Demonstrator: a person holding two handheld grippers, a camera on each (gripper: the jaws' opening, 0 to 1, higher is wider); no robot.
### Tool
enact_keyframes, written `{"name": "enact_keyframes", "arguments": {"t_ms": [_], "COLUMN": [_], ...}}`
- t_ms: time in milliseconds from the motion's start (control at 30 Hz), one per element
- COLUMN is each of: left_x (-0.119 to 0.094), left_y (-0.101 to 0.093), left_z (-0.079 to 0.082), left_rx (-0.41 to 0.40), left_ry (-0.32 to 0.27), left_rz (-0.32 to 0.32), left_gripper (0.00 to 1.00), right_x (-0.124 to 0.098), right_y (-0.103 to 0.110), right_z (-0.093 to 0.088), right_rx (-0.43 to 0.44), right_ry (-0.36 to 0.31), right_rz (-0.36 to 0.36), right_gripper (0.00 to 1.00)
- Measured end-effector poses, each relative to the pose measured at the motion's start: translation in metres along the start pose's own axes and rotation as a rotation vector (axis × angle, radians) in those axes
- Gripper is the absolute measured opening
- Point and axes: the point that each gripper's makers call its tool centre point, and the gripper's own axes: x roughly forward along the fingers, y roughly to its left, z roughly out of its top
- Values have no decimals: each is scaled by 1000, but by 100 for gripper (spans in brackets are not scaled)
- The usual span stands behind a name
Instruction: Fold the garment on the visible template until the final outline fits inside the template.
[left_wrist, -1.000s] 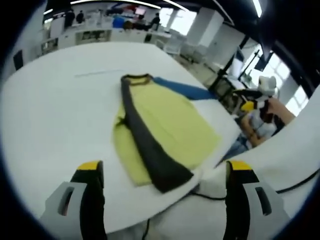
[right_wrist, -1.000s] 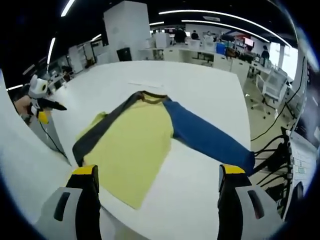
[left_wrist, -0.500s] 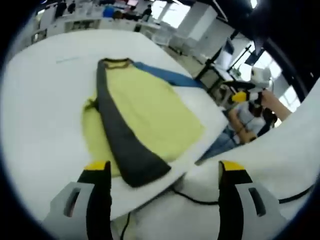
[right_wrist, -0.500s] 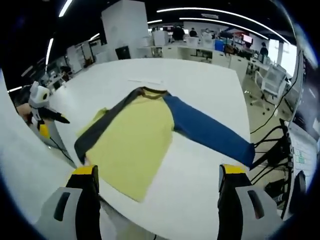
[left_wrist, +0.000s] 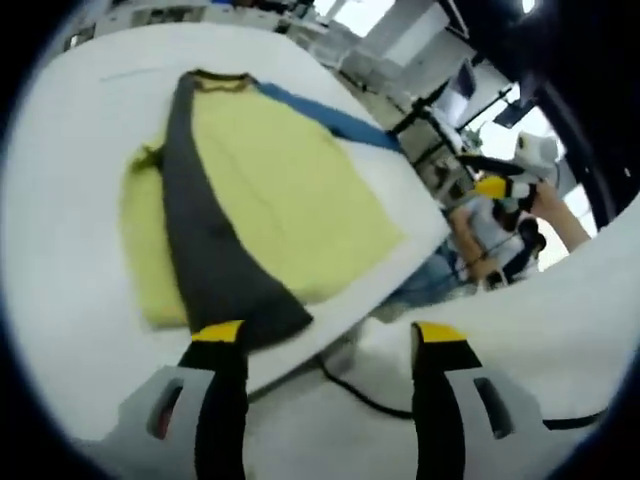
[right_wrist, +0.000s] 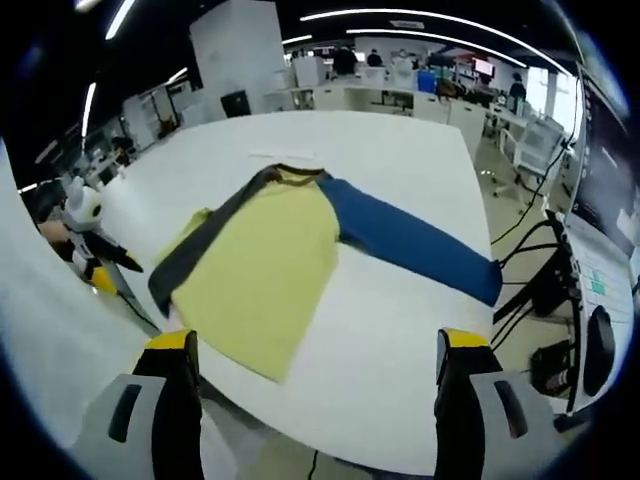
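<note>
One shirt (right_wrist: 262, 268) on one table (right_wrist: 400, 340) ahead of my left gripper (left_wrist: 325, 345) and right gripper (right_wrist: 315, 355), both wide open, empty

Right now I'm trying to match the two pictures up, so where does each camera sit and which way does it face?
Left gripper view: rides the left gripper, off the table's near edge beside the dark grey sleeve, looking along the yellow shirt; open fingers, and a person's hand holding the right gripper.
Right gripper view: rides the right gripper, off the hem edge, facing the collar; blue sleeve to the right.
Shared: shirt, both sleeves, table, each other's gripper.
</note>
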Motion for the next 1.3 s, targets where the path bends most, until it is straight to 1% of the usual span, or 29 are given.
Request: {"name": "enact_keyframes", "arguments": {"t_ms": [33,100,200,300,500,567,600,633,667,800,833,933,1100,1300], "left_x": [4,11,22,30,44,48,50,52,56,63,63,64,64,64], "left_y": [0,2,0,1,3,5,8,13,15,23,25,29,37,43], "left_z": [-5,-9,-15,-18,-22,-22,-21,-22,-22,-23,-23,-19,-16,-16], "left_rx": [0,4,-12,-8,-20,-14,-1,4,10,-2,-9,-20,-66,-77], "left_ry": [23,41,67,89,112,119,120,131,138,143,148,135,119,113], "left_rz": [8,28,26,36,49,65,81,110,120,159,167,185,207,235], "left_gripper": [54,49,43,41,36,34,33,33,33,29,27,19,8,0], "right_x": [0,-1,-2,-3,-6,-7,-7,-7,-7,-8,-8,-8,-4,1], "right_y": [-1,-1,-4,-7,-13,-15,-16,-17,-19,-26,-27,-31,-37,-42], "right_z": [0,-1,-2,-4,-9,-10,-10,-10,-10,-10,-10,-12,-13,-7], "right_rx": [2,1,6,6,13,12,12,13,13,13,13,12,8,-6], "right_ry": [-1,0,1,4,11,13,13,12,11,7,7,11,17,15], "right_rz": [-1,-1,0,-2,-4,-4,-3,-2,-2,-1,-1,2,13,26], "right_gripper": [98,98,98,98,98,98,98,98,98,98,98,98,98,98]}}
